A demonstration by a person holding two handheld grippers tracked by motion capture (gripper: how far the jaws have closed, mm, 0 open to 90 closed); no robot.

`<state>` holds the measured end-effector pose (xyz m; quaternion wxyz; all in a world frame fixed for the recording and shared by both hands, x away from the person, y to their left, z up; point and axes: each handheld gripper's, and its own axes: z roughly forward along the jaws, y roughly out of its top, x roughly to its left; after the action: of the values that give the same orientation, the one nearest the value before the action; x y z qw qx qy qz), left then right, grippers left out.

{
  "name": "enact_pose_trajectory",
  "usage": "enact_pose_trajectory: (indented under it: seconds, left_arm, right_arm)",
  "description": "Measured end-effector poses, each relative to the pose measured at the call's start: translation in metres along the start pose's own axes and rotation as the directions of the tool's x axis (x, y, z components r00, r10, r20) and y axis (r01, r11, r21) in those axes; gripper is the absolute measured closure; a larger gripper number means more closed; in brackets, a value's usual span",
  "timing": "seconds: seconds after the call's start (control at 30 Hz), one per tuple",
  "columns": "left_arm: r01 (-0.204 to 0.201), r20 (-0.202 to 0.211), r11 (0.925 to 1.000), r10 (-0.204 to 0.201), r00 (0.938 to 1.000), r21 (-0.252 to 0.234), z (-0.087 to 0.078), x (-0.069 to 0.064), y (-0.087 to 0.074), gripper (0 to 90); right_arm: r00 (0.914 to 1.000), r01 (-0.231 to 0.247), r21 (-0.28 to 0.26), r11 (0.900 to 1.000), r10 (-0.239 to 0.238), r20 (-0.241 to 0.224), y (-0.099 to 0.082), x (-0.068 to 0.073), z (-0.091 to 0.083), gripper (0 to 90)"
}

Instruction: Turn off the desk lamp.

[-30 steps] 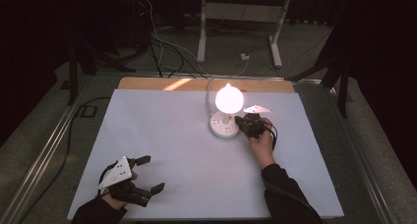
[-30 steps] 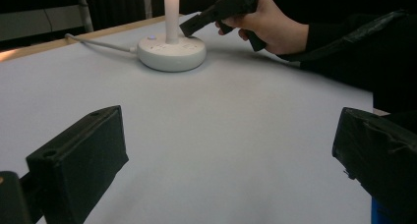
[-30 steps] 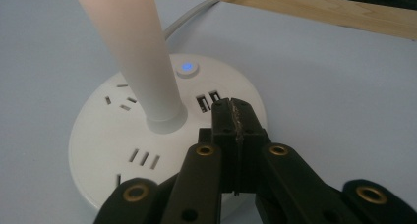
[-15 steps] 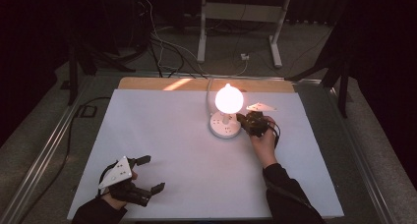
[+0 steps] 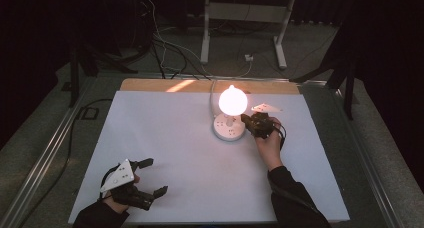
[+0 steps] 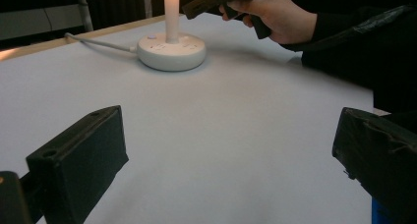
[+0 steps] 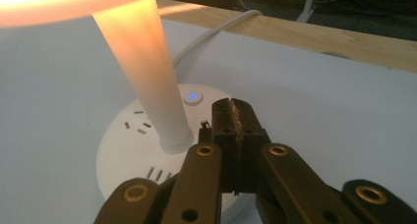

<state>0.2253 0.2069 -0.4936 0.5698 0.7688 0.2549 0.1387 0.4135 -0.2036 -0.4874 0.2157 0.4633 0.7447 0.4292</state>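
Plainly, the lamp was lit, its round white base standing on the tabletop a little right of the middle and nearer the far edge than the near one, a white cord running off toward that far edge. The right tool sat over the right side of the base, its two jaws pressed flat together with nothing between them, their tips just beside a small glowing blue button and close to the lamp's stem; I could not tell whether they touched the base. The left tool lay low near the near-left corner, well apart from the lamp, jaws spread wide over bare white surface.
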Motion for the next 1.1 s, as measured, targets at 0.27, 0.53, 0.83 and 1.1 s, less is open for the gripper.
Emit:
enact_pose_trajectory:
  seconds: [0.27,0.53,0.83,1.1]
  left_arm:
    - [-0.001,0.001,1.0,0.001,1.0,0.001,0.0,0.0,0.0,0.5]
    - [0.002,0.002,1.0,-0.002,1.0,-0.002,0.0,0.0,0.0,0.5]
    - [0.0,0.004,1.0,0.0,1.0,0.0,0.0,0.0,0.0,0.5]
    - [0.001,0.004,1.0,-0.001,1.0,-0.003,0.0,-0.001,0.0,0.5]
  right_arm:
    - [0.9999,0.01,0.039,0.9992,-0.01,0.006,-0.009,0.001,0.01,89.5]
    - [0.9998,0.018,0.065,0.9977,-0.019,0.011,-0.014,0.001,0.016,89.5]
    - [0.9995,0.029,0.062,0.9977,-0.03,0.006,-0.015,0.001,0.017,89.5]
    - [0.9999,-0.005,0.048,0.9988,0.006,-0.011,-0.012,-0.003,0.012,89.5]
